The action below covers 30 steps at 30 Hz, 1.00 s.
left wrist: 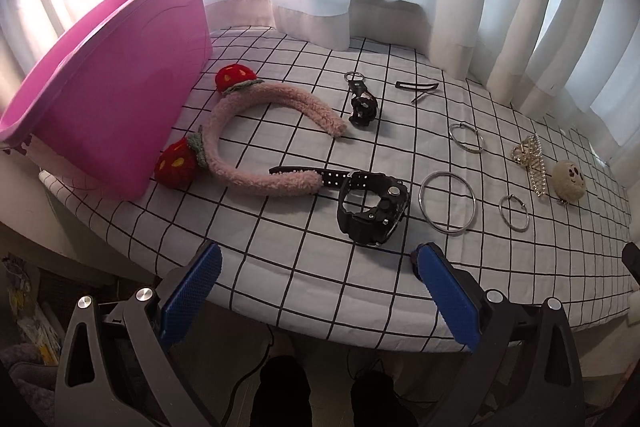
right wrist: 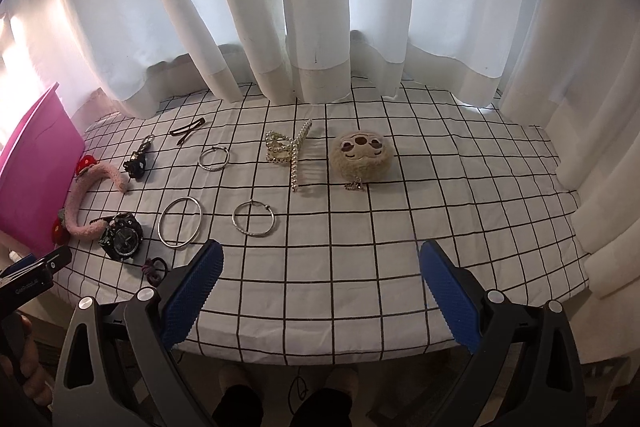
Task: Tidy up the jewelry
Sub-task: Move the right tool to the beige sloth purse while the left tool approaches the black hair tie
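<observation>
Watch: as we look past our left tongs [left wrist: 316, 267], the watch [left wrist: 372, 205] lies just ahead.
Tongs: both spread wide, empty; our right tongs [right wrist: 320, 265] hover over bare desk [right wrist: 440, 211].

Spread flat across the checked bench: pink fuzzy headband [left wrist: 256, 131] with strawberries at left beside pink bin [left wrist: 108, 87], black watch [left wrist: 372, 207] centre, three silver hoops [left wrist: 447, 202], pearl clip [right wrist: 294, 153] right.

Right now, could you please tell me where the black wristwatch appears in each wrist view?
Left wrist view: the black wristwatch lies just below centre, ahead of the open left gripper.
Right wrist view: the watch sits at lower left.
Shared landmark: the large silver bangle lies immediately to its right in both.
</observation>
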Each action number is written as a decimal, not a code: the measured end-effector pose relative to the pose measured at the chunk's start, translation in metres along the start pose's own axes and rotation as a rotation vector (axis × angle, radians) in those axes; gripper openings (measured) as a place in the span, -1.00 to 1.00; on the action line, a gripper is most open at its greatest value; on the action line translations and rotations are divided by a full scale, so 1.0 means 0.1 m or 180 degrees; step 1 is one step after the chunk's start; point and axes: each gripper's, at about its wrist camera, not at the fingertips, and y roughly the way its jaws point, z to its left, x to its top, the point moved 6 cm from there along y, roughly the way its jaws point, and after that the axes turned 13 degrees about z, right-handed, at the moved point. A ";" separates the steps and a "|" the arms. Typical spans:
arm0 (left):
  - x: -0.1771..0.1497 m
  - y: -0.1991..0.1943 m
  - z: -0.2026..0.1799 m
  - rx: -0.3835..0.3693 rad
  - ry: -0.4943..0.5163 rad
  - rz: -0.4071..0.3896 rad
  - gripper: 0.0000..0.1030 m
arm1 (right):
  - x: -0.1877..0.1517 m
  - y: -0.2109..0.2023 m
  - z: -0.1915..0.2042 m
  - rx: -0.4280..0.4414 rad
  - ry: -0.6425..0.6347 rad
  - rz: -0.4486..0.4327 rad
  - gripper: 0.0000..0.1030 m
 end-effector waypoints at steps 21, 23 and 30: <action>-0.43 0.79 -0.87 0.0060 -0.0395 -0.0069 0.88 | 0.53 1.10 -0.61 0.0269 -0.0508 0.0067 0.83; -0.44 0.86 -0.89 0.0065 -0.0426 -0.0068 0.88 | 0.59 1.18 -0.60 0.0255 -0.0561 0.0046 0.83; -0.40 0.95 -0.93 0.0108 -0.0515 -0.0140 0.88 | 0.83 1.43 -0.53 0.0227 -0.0659 0.0033 0.83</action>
